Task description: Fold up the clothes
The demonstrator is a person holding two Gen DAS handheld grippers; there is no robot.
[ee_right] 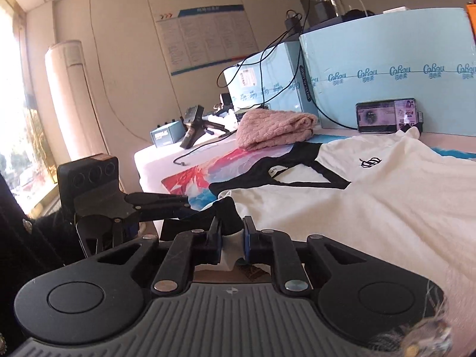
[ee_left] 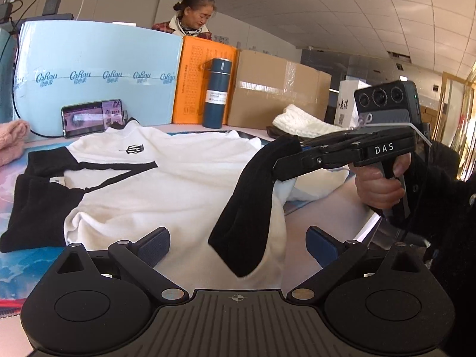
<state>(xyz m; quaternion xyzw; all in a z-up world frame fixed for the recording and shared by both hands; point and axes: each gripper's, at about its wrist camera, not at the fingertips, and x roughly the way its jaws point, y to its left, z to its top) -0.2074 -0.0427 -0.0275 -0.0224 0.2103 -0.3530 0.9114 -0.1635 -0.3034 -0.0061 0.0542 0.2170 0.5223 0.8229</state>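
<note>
A white sweater (ee_left: 166, 178) with black collar and black sleeve ends lies spread on the table's printed mat (ee_right: 190, 178). My right gripper (ee_left: 282, 160) is shut on the black cuff (ee_left: 244, 214) of one sleeve, which is lifted and hangs down over the sweater. In the right wrist view the cuff (ee_right: 226, 211) sits pinched between that gripper's (ee_right: 232, 238) blue pads. My left gripper (ee_left: 238, 244) stands open, its pads wide on either side of the hanging cuff and not touching it. From the right wrist view the left gripper (ee_right: 184, 203) reaches in from the left.
A pink knit (ee_right: 273, 128) lies at the table's far left. A phone (ee_left: 92, 117) leans on a light blue board (ee_left: 95, 71). A blue flask (ee_left: 217, 92), boxes (ee_left: 279, 89) and a white knit (ee_left: 303, 122) line the back. A person (ee_left: 193, 15) stands behind.
</note>
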